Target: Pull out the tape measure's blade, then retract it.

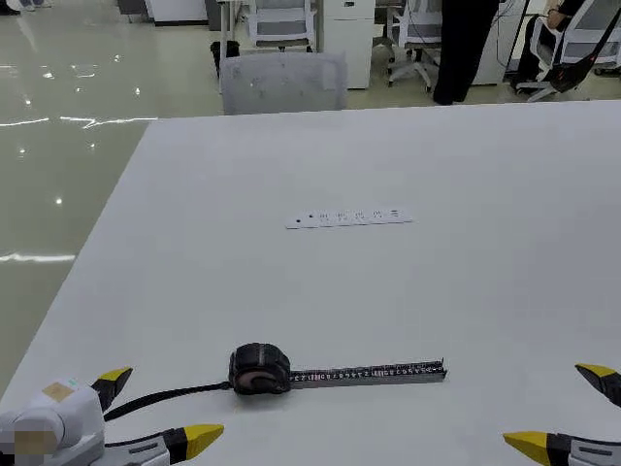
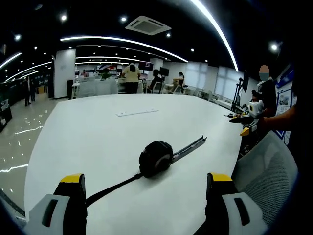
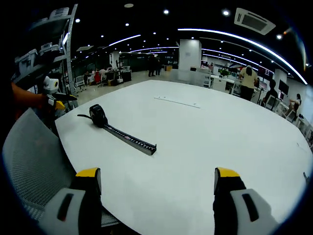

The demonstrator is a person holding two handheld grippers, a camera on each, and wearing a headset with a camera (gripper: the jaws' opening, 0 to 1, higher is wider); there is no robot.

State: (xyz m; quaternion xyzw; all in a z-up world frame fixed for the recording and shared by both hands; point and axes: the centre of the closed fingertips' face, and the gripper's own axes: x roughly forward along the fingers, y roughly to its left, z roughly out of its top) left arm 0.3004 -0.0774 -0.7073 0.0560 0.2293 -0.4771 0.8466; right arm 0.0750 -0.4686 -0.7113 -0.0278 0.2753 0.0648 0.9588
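A black tape measure (image 1: 259, 369) lies on the white table (image 1: 388, 165) near its front edge, its dark blade (image 1: 369, 373) drawn out to the right and its black wrist strap (image 1: 160, 398) trailing left. My left gripper (image 1: 160, 410) is open at the bottom left, just short of the strap. In the left gripper view the case (image 2: 155, 158) sits ahead between the yellow-tipped fingers (image 2: 73, 179). My right gripper (image 1: 568, 408) is open at the bottom right, well right of the blade's end (image 3: 152, 147). The right gripper view shows the case (image 3: 98, 115) far left.
A flat white power strip (image 1: 349, 217) lies mid-table. A grey mesh chair (image 1: 282, 83) stands at the far edge, with desks, chairs and people beyond. In the gripper views a mesh chair back (image 2: 266, 171) sits at the near edge.
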